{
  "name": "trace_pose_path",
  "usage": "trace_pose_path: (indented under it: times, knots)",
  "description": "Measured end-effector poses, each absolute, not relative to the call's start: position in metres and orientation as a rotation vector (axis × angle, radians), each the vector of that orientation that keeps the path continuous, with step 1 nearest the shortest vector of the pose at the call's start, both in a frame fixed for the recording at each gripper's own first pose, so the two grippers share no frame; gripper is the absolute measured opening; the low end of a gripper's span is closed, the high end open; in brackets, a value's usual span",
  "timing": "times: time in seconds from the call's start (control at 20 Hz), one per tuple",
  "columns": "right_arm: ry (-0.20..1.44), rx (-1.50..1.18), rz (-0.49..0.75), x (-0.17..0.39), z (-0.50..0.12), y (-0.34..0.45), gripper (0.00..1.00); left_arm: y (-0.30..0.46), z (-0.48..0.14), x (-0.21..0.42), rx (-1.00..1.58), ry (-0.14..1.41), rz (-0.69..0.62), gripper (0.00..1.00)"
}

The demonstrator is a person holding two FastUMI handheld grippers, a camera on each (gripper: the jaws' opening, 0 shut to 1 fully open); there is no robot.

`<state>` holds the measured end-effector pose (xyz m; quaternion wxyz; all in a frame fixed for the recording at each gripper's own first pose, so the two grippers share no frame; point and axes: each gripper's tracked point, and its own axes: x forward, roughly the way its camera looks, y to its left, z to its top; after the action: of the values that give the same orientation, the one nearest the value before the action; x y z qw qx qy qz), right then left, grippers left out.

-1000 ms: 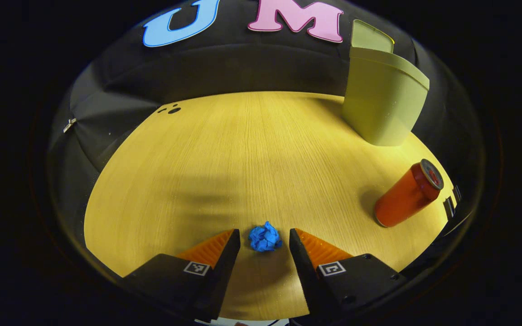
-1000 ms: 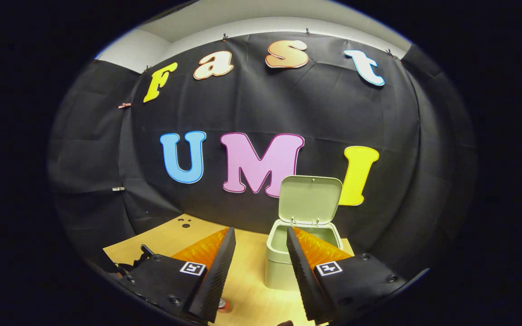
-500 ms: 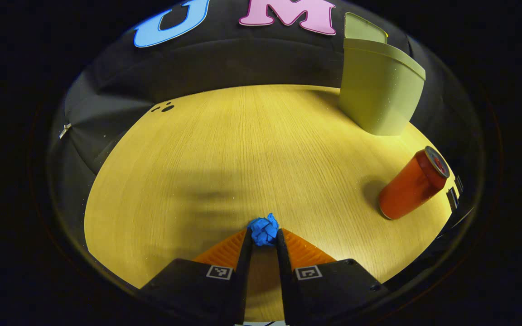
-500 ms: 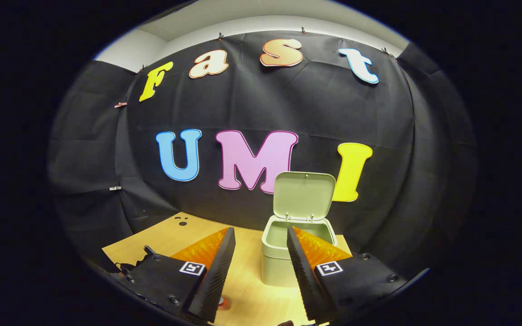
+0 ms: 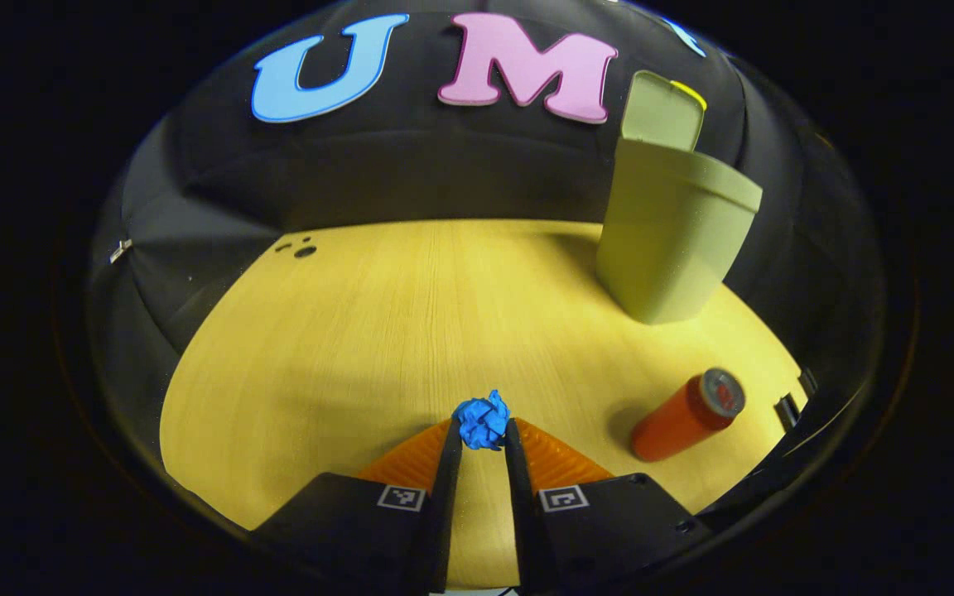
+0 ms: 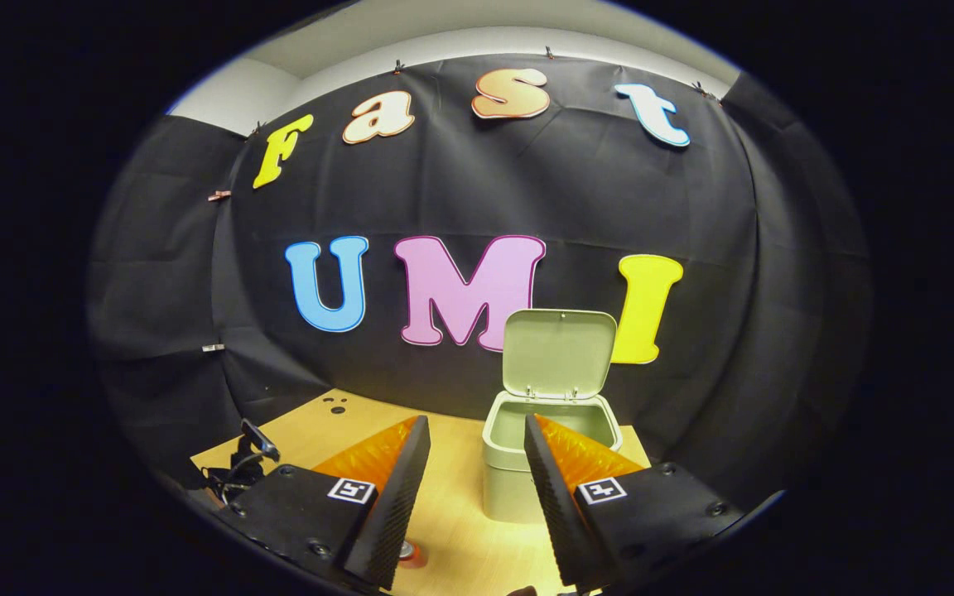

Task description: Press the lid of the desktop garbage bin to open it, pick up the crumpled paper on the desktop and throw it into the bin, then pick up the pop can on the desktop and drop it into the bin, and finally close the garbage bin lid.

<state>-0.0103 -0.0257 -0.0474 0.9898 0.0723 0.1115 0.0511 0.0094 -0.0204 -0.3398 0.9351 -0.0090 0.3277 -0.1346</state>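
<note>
In the left gripper view, my left gripper (image 5: 482, 432) is shut on a blue crumpled paper ball (image 5: 481, 420), held above the wooden table (image 5: 378, 323). The pale green bin (image 5: 667, 236) stands at the far right with its lid (image 5: 661, 112) up. An orange pop can (image 5: 684, 415) stands upright nearer, to the right. In the right gripper view, my right gripper (image 6: 470, 434) is open and empty, raised, facing the bin (image 6: 518, 463) with its lid (image 6: 558, 352) upright. A bit of the can (image 6: 407, 553) peeks out low between its fingers.
The table's (image 6: 460, 530) far edge meets the black cloth wall. Small dark holes (image 5: 303, 248) mark the table's far left. The other gripper's body (image 6: 245, 463) shows at the lower left of the right gripper view.
My left gripper closed on the blue paper ball and then lifted it off the table; the can and bin now look farther below. The right gripper barely moved.
</note>
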Motion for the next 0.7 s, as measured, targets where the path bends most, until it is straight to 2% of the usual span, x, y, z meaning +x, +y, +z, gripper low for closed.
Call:
trace_pose_path:
  times: [0.1,0.15,0.3,0.35,0.4,0.45,0.55,0.6,0.7]
  knots:
    - [0.229,0.154,0.108,-0.011,-0.051,-0.023,0.73,-0.034,-0.308,0.020,-0.019,0.600,-0.298,0.39]
    - [0.236,0.155,0.108,-0.012,-0.055,-0.023,0.76,-0.040,-0.291,0.026,-0.024,0.566,-0.309,0.35]
    - [0.258,0.173,0.113,-0.015,-0.067,-0.018,0.82,-0.061,-0.241,0.043,-0.065,0.476,-0.336,0.36]
    - [0.266,0.181,0.114,-0.016,-0.072,-0.016,0.83,-0.067,-0.223,0.049,-0.083,0.443,-0.342,0.31]
    - [0.276,0.189,0.114,-0.019,-0.076,-0.014,0.84,-0.073,-0.206,0.055,-0.099,0.412,-0.346,0.40]
    - [0.285,0.195,0.114,-0.021,-0.081,-0.012,0.87,-0.076,-0.192,0.057,-0.113,0.387,-0.354,0.35]
    - [0.300,0.199,0.107,-0.024,-0.089,-0.012,0.92,-0.086,-0.160,0.065,-0.139,0.329,-0.372,0.39]
    - [0.306,0.199,0.105,-0.026,-0.091,-0.012,0.93,-0.091,-0.143,0.071,-0.141,0.300,-0.382,0.35]
    - [0.312,0.200,0.101,-0.030,-0.093,-0.012,0.93,-0.106,-0.121,0.083,-0.135,0.249,-0.407,0.35]
